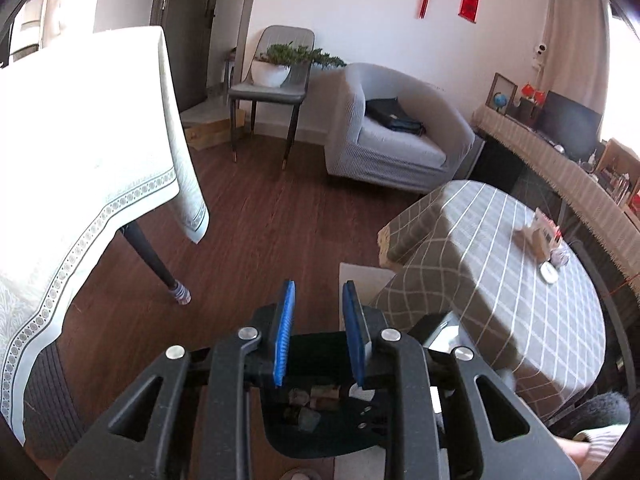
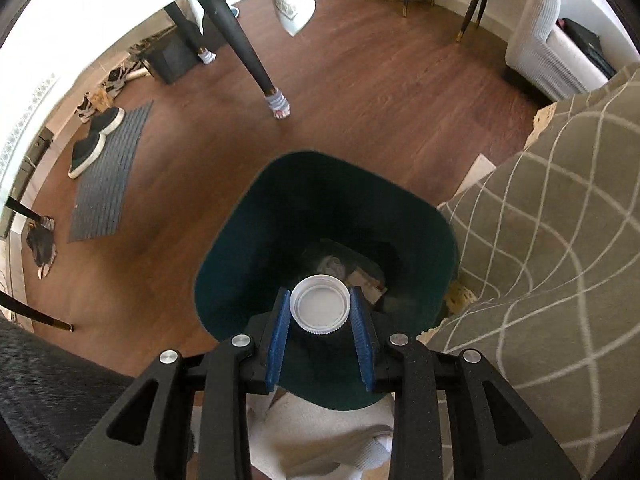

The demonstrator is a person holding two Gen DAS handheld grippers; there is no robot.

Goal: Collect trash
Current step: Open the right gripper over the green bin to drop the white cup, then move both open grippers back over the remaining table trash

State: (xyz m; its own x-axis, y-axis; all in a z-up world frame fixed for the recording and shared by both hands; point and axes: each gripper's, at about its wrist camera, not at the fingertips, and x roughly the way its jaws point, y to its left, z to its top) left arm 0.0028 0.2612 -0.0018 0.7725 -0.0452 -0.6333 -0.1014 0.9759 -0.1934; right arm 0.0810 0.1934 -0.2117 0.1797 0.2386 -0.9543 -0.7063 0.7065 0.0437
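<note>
My right gripper (image 2: 320, 294) points down, shut on a white round plastic cap (image 2: 319, 306) held above the mouth of a dark green bin (image 2: 280, 220). Scraps of trash (image 2: 352, 272) lie at the bin's bottom. In the left wrist view, my left gripper (image 1: 319, 286) is open, its blue pads (image 1: 285, 332) apart with nothing between them. Below and behind them shows the same bin (image 1: 320, 436) with brown scraps (image 1: 320, 394) in it. A crumpled wrapper (image 1: 538, 236) and a small round lid (image 1: 548, 272) lie on the checked round table (image 1: 500, 300) to the right.
A table under a white cloth (image 1: 80, 160) stands at the left on a dark leg (image 1: 156, 256). A grey armchair (image 1: 392, 140) and a chair (image 1: 272, 92) stand at the back. Shoes (image 2: 92, 140) and a grey mat (image 2: 108, 184) lie on the wooden floor.
</note>
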